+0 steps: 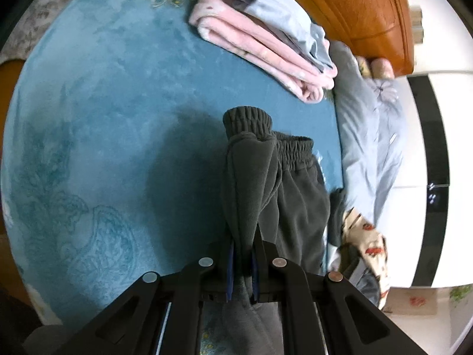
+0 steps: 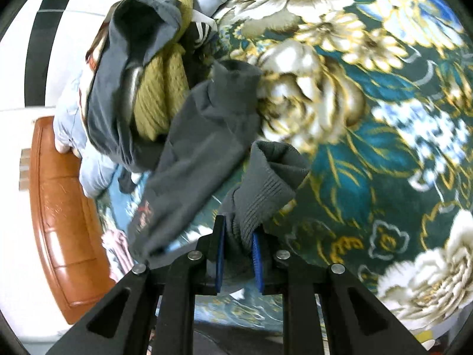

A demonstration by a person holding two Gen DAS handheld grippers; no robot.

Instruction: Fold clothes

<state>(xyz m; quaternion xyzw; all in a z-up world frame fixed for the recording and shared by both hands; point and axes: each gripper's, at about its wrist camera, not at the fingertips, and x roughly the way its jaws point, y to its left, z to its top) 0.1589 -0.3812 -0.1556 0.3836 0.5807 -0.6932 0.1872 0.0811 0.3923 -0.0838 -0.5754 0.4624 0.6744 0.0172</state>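
Dark grey sweatpants (image 1: 266,174) hang over the teal bed cover, ribbed cuff and elastic waistband pointing away from me. My left gripper (image 1: 243,261) is shut on a fold of the sweatpants. In the right wrist view the same grey sweatpants (image 2: 204,136) stretch from the clothes heap toward me, and my right gripper (image 2: 238,244) is shut on their ribbed cuff (image 2: 275,171). Both ends are lifted off the bed.
A folded stack of pink and pale blue clothes (image 1: 266,38) lies by the wooden headboard (image 1: 369,14). A heap of unfolded clothes with an olive knit (image 2: 159,88) sits at the bed's edge. A grey-blue quilt (image 1: 369,136) lies alongside. The floral bedspread (image 2: 369,118) spreads to the right.
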